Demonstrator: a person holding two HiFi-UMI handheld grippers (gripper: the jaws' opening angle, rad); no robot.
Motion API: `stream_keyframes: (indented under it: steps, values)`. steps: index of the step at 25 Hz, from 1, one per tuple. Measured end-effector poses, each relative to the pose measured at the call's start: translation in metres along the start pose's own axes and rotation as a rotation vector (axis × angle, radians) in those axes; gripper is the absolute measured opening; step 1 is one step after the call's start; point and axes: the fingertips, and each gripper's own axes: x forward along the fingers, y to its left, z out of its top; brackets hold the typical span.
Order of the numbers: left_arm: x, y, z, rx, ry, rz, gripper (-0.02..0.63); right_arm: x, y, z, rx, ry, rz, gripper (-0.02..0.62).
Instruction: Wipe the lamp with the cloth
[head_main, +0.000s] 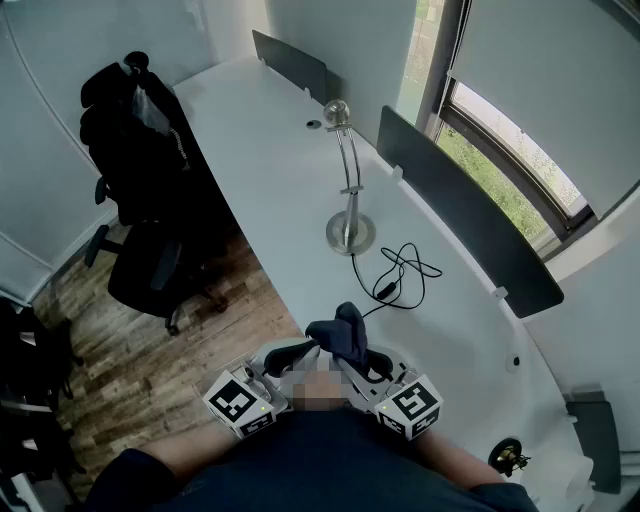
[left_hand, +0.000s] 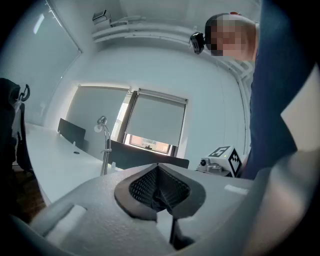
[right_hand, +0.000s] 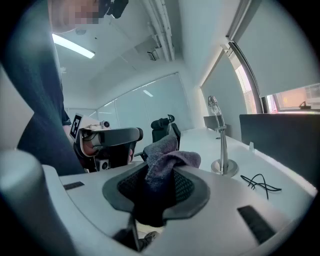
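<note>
Held near the person's chest, the right tongs (right_hand: 157, 192) grip the dark cloth (right_hand: 167, 160) by a bunched fold, which could slip out; the left tongs (left_hand: 160, 192) are pressed together, empty. Farther up the white bench (head_main: 270, 170), the slim lamp (head_main: 348, 190) stands untouched beside a loose cable (head_main: 400, 275): a firm wipe might tip it.

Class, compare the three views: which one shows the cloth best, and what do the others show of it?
The right gripper view: the cloth sits centre frame, clamped in the right hand-held gripper, its grey folds clear. The head view shows it only as a small dark bundle. The left gripper view does not show it.
</note>
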Motion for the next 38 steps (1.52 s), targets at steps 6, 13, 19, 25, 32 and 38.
stream_keyframes:
  steps: [6,13,19,25,32,38]
  values:
    - [0.002,-0.004,-0.001,0.004,0.000,0.001,0.006,-0.004,0.000,-0.003,0.000,0.001,0.001,0.110]
    - [0.001,-0.006,-0.006,0.024,0.013,0.000,0.006,-0.007,0.003,-0.004,0.008,-0.006,0.015,0.110]
    - [0.001,-0.001,-0.007,-0.006,-0.003,0.034,0.006,-0.006,-0.001,-0.013,0.019,-0.004,0.017,0.110]
    - [0.009,0.034,-0.005,-0.023,-0.010,0.018,0.006,0.016,-0.021,-0.016,0.039,0.017,-0.031,0.110]
    - [0.049,0.096,0.010,-0.022,0.008,-0.125,0.006,0.062,-0.070,0.009,0.054,0.018,-0.182,0.110]
    - [0.081,0.155,0.022,-0.046,0.022,-0.245,0.006,0.101,-0.120,0.023,0.073,0.046,-0.304,0.110]
